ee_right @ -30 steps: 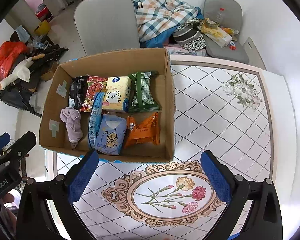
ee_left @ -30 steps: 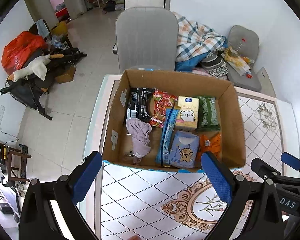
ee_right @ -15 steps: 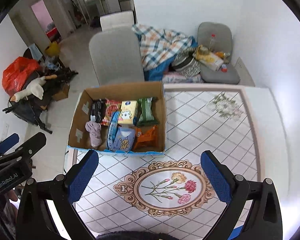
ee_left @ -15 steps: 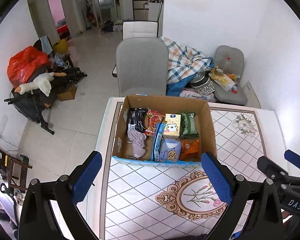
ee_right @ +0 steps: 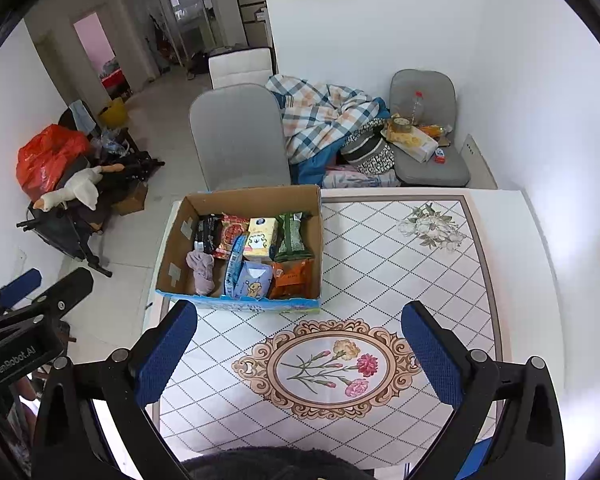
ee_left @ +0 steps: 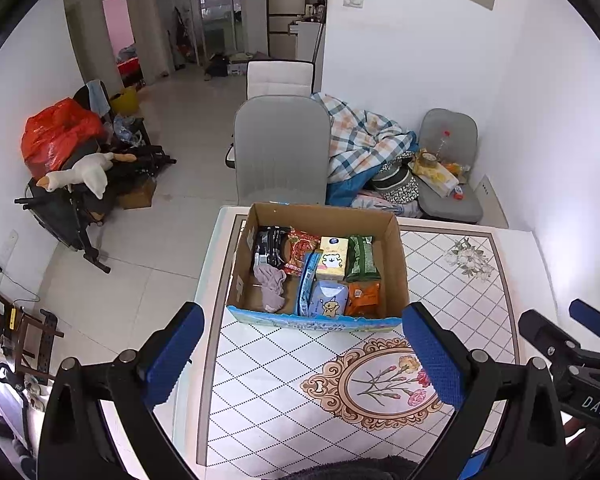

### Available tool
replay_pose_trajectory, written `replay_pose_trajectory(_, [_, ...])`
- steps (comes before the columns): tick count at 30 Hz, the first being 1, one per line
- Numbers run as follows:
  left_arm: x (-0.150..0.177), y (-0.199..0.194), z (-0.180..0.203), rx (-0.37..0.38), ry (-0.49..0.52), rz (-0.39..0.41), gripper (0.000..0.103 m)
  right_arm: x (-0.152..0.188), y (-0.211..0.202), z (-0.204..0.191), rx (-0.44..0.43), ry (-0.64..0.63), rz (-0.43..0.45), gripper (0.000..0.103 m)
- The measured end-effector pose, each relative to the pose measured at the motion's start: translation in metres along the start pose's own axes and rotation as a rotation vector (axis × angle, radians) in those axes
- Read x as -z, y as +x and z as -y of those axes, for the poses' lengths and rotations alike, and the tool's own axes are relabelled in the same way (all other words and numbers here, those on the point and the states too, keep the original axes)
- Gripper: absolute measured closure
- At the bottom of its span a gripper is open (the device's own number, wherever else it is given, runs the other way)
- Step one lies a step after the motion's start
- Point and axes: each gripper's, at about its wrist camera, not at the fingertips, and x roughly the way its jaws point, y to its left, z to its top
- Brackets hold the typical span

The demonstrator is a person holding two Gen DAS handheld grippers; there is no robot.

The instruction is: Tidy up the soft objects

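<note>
Looking down into the cardboard box (ee_left: 396, 268) sitting at the far left part of the table (ee_left: 460, 304), I am seeing it filled with soft packs: a black packet (ee_left: 270, 246) at the back left, a red snack bag (ee_left: 300, 252) beside it, a yellow tissue pack (ee_left: 333, 253), a green pack (ee_left: 362, 254), and in front a grey-pink cloth (ee_left: 271, 286), a light blue tissue pack (ee_left: 327, 299) and an orange packet (ee_left: 363, 294). A blue strip pack (ee_left: 306, 280) is standing on edge between the cloth and the tissue packs, and I cannot read its print. The near wall of the box is hiding the lower ends of the front items in both views, and the packet labels are too small for me to make out. I am holding the left gripper (ee_left: 304, 356) high above the near edge of the table, its blue-padded jaws spread wide with nothing between them, aimed toward the box but well apart from it. The right gripper (ee_right: 300, 348) is hovering alongside, jaws equally wide and empty, over the flower medallion (ee_right: 326, 368) on the tabletop. Each gripper's body is showing only partly at the edge of the other's view. A grey chair (ee_left: 282, 152) is standing just behind the box, with a plaid blanket (ee_left: 360, 136) heaped beside it.
</note>
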Motion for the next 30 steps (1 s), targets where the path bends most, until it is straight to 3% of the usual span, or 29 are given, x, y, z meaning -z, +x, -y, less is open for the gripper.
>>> replay_pose_trajectory(8, [0.0,-0.006,0.007,-0.003,0.011,0.007,0.001,-0.004,-0.02,0.002,0.019,-0.004,0.038,0.0])
replay_pose_trajectory(30, [-0.002,-0.008,0.007,-0.007,0.025,0.003,0.001,-0.006,-0.012,0.005,0.058,0.002,0.028,0.0])
